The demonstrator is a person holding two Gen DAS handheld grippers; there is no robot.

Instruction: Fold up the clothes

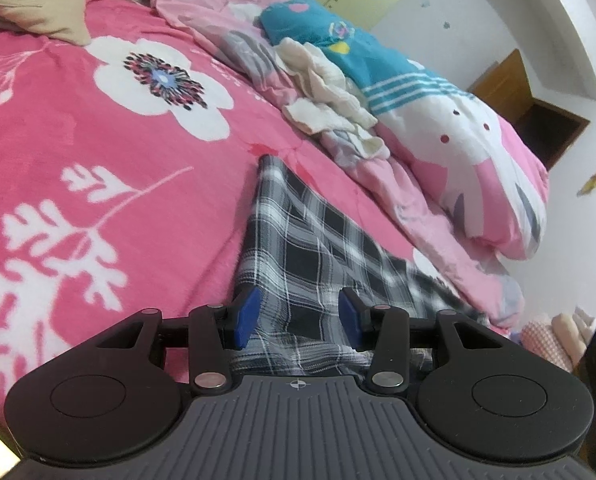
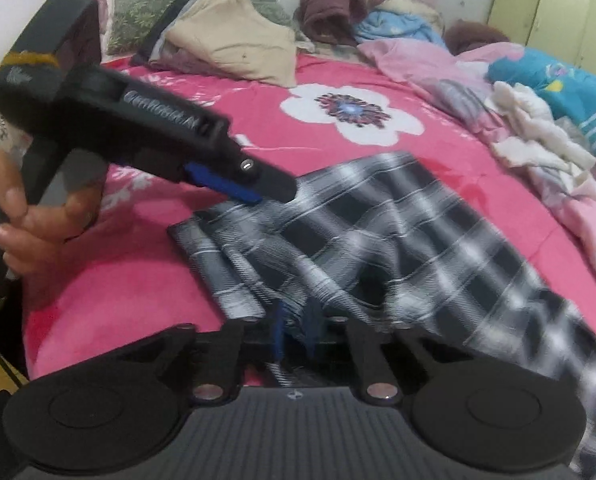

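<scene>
left claw point(image 1: 298, 316): parted, over plaid cloth point(image 1: 298, 240), gripping nothing | right claw point(image 2: 296, 334): clenched on plaid cloth

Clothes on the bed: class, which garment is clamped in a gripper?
The black-and-white plaid garment, pinched in the right gripper. The beige, cream and maroon clothes lie untouched.

1 black-and-white plaid garment point(image 2: 398, 232) lies on 1 bed with a pink floral cover point(image 2: 146, 280). 2 tools show: the left tool point(image 2: 254, 188) and the right tool point(image 2: 296, 334). 1 hand point(image 2: 22, 216) is visible. Behind lie 1 beige folded garment point(image 2: 238, 48), 1 cream cloth point(image 1: 330, 96) and 1 pink quilt point(image 1: 478, 168).
</scene>
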